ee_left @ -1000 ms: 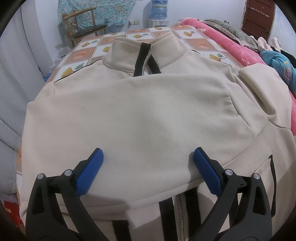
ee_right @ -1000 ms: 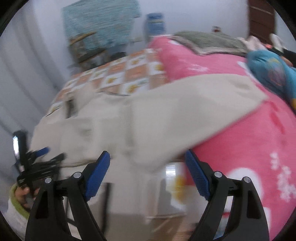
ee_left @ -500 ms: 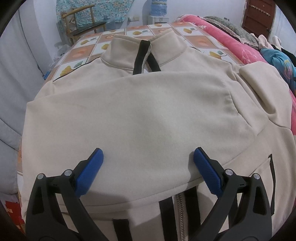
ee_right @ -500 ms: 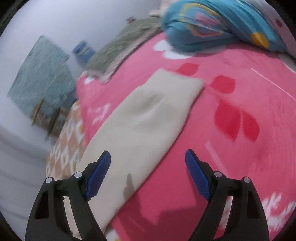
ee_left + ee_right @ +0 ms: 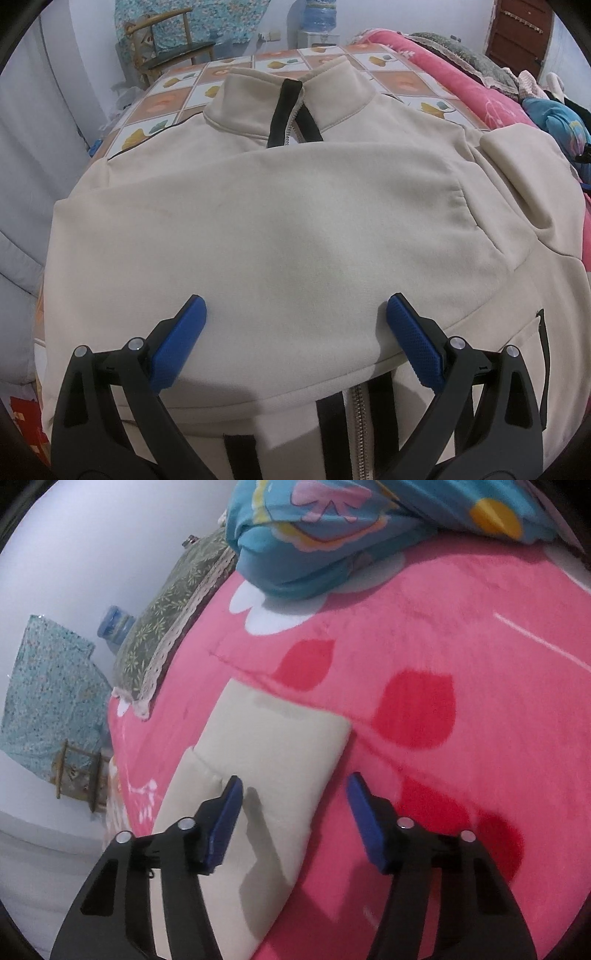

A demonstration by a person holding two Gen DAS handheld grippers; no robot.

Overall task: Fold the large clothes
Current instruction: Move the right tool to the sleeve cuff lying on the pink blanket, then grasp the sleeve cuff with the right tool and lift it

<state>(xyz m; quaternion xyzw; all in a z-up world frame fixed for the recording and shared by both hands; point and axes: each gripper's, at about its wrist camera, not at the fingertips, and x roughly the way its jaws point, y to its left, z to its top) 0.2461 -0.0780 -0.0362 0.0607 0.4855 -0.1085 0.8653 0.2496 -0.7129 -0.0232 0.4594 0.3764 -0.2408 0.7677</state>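
Observation:
A large cream zip-up jacket [image 5: 280,229] lies spread on the bed, collar away from me, with one sleeve folded across its chest. My left gripper [image 5: 295,321] is open and empty, hovering over the folded sleeve above the zipper [image 5: 356,424]. The jacket's other sleeve [image 5: 273,753] stretches out over the pink blanket [image 5: 461,646]. My right gripper [image 5: 295,805] is open, partly narrowed, with the sleeve's cuff end lying between its blue pads [image 5: 225,812].
A blue patterned pillow [image 5: 369,528] and a green cushion [image 5: 173,602] lie on the pink blanket. A checked sheet [image 5: 177,96] covers the bed beyond the collar. A wooden chair [image 5: 166,51] and a water bottle [image 5: 319,14] stand by the far wall.
My right gripper swung right and down from the jacket body to the outstretched sleeve's cuff, and its jaws have narrowed. My left gripper stayed open over the folded sleeve, tilting slightly.

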